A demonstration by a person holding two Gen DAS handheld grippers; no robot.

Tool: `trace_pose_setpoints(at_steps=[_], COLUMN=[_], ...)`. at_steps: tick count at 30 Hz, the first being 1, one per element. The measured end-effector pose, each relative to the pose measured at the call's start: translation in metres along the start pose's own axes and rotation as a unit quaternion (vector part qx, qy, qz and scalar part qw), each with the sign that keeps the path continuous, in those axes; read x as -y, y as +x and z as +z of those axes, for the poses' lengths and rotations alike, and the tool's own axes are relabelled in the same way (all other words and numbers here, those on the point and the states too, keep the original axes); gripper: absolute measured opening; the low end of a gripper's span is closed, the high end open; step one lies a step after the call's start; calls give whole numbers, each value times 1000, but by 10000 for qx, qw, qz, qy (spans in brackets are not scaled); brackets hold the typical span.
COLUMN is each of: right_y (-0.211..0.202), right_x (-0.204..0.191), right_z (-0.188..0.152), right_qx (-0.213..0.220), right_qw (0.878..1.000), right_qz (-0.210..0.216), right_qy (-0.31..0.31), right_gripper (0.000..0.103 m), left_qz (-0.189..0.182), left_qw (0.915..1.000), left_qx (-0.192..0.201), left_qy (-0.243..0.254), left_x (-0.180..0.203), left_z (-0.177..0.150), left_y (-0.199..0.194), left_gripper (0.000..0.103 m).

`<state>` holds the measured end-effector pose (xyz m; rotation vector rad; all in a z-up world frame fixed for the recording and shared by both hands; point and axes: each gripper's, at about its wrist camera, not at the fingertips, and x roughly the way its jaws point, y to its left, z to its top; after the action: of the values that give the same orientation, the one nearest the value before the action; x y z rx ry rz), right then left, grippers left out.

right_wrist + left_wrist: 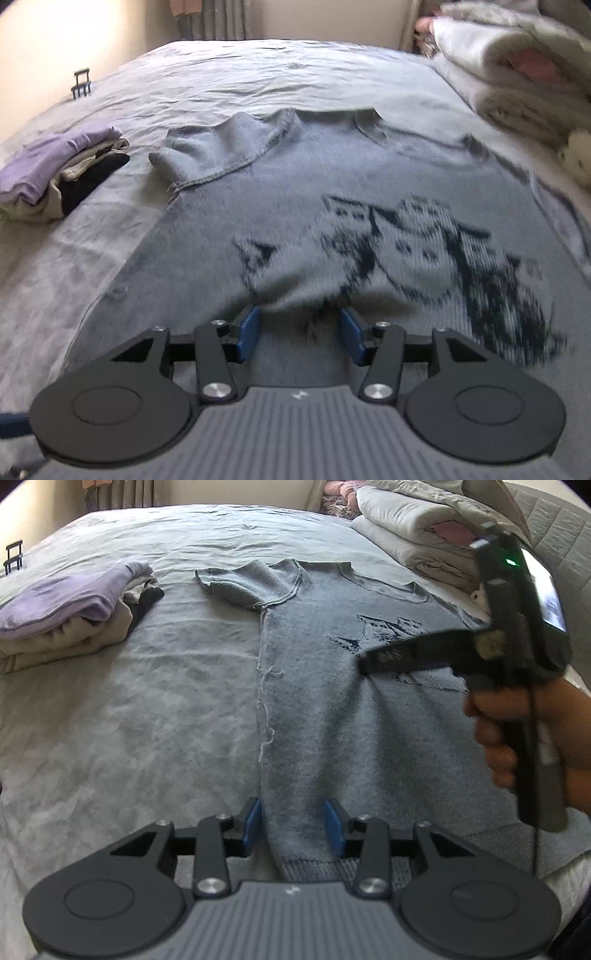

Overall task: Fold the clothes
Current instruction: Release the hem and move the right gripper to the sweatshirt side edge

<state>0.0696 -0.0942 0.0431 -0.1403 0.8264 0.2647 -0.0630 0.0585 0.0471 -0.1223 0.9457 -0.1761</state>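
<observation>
the grey knit sweater [314,701] lies spread across the middle of the left wrist frame, on the bed sheet [147,720], neck toward the top, one short sleeve [232,587] out to the upper left, and its ribbed hem at the bottom centre. it looks inside out, with raw seams and a loose thread [266,709] running down its left edge. in the right wrist frame the dark pattern [424,251] fills the centre right and is blurred.

risk, as i judge it: the knit is soft and thick, so a shallow pinch may catch only the top layer and drag the body crooked. the loose thread could snag on a finger. a fold carried too far to the upper left would bump the folded stack [74,605] there.

the left gripper [293,827] sits low at bottom centre, fingers apart, straddling the sweater's lower left edge just above the hem. the right gripper [299,330] is also spread wide, with a ridge of fabric between its blue pads. seen from the left wrist camera it points leftward over the pattern, with the person's hand [517,734] on its handle at the right edge. folded bedding [424,535] is piled at the upper right.
</observation>
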Motion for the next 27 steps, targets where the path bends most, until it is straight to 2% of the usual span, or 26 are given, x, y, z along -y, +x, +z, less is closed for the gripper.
trace_pose_setpoints(at_steps=[9, 17, 19, 22, 27], right_y=[19, 12, 10, 7, 13], right_x=[-15, -34, -43, -56, -77], right_z=[25, 45, 47, 50, 63], right_qx=[215, 378, 439, 577, 518], right_qw=[9998, 9974, 9966, 9956, 9944], right_qz=[-26, 550, 662, 744, 700], right_qy=[45, 270, 214, -4, -593], right_gripper=[53, 53, 53, 53, 53], left_qz=[-114, -168, -184, -346, -575], left_qw=[9993, 9929, 9909, 9886, 9839], left_qx=[64, 391, 430, 257, 52], left_qy=[-349, -1108, -1261, -1442, -1690], left_x=[-19, -61, -69, -70, -74], left_z=[11, 48, 58, 60, 61], left_y=[-6, -10, -8, 0, 8], left_gripper=[39, 41, 41, 41, 41])
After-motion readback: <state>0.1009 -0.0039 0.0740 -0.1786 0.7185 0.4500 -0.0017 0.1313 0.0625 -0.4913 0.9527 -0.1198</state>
